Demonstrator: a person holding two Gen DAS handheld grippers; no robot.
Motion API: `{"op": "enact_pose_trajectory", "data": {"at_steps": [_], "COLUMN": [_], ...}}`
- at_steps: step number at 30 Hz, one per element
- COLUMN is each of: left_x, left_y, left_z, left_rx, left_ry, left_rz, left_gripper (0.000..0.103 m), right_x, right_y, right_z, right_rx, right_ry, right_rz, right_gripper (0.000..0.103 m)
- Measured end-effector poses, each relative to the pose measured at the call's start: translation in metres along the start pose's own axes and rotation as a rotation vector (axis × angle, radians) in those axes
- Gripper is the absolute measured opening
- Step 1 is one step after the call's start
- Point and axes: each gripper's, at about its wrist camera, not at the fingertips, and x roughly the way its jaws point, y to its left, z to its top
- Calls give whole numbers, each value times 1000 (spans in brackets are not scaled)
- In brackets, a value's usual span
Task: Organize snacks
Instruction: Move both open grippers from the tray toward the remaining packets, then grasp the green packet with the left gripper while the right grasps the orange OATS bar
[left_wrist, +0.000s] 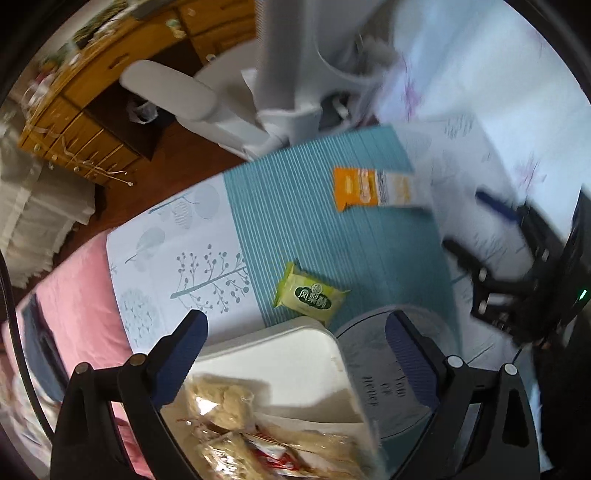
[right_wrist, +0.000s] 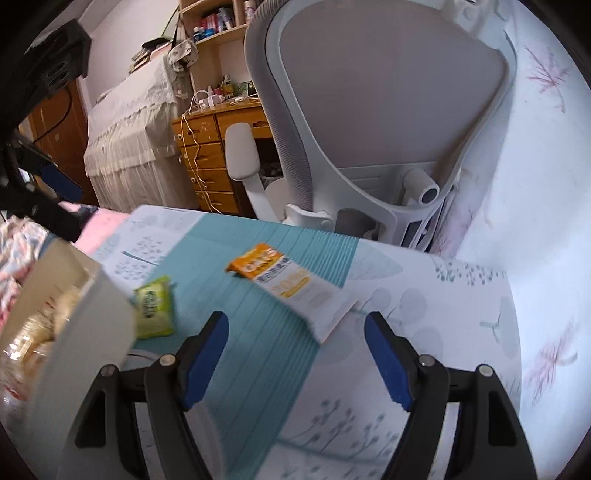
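So at this point my left gripper (left_wrist: 295, 343) was pointing pretty much straight down over the white box (left_wrist: 295, 354), blue pads spread wide with nothing pinched between them. The box already had a few clear-wrapped pale snacks (left_wrist: 229, 402) sitting in it, plus something with a red and white wrapper I couldn't make out. Just past the box's far edge lay the green snack packet (left_wrist: 310, 295), flat on the teal striped part of the tablecloth (left_wrist: 280, 221), close to the box but I couldn't tell if it touched. Further out on the same teal strip was the orange and white packet (left_wrist: 373, 188), well apart from the green one and blurry in both views.

My right gripper (right_wrist: 295, 350) was angled down at the table with its jaws also standing open, empty. From its camera the orange and white packet (right_wrist: 288, 284) was right ahead of the fingertips, not between them, and the green snack packet (right_wrist: 155, 306) sat off to the left right next to the white box (right_wrist: 92, 314). You could see the right gripper (left_wrist: 476, 229) from the left camera too, off to the side above the cloth. A grey office chair (right_wrist: 388, 110) stood behind the table.
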Motion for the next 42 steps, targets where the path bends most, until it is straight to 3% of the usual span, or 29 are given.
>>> {"op": "enact_pose_trajectory", "data": {"at_steps": [8,15,25,26,28,31,36,42], "left_x": [52,88,122,125,130,134,134,133], "left_y": [-35,-38,-40,-41,-43,-42,-40,-38], "left_z": [16,23,28,28,28,28,28,26], "left_rx": [148,148,149,153,156,146,104,82], "left_ry": [176,278,343,349,357,369,368,350], "left_rz": [68,126,207,211,222,228,167,127], "left_gripper": [96,96,96,96,95,84,68,59], "right_x": [30,49,65,66,65,65,62,58], "right_y": [2,12,15,15,14,11,8,11], "right_z": [0,-2,-1,-1,-1,-1,-2,-4], "right_rx": [-72,-87,-80,-78,-71,-51,-34,-33], "right_ry": [5,-2,56,59,63,66,59,82], "right_rz": [-8,-12,-29,-30,-47,-52,-37,-41], "right_gripper": [76,76,76,75,61,48,39,31]}}
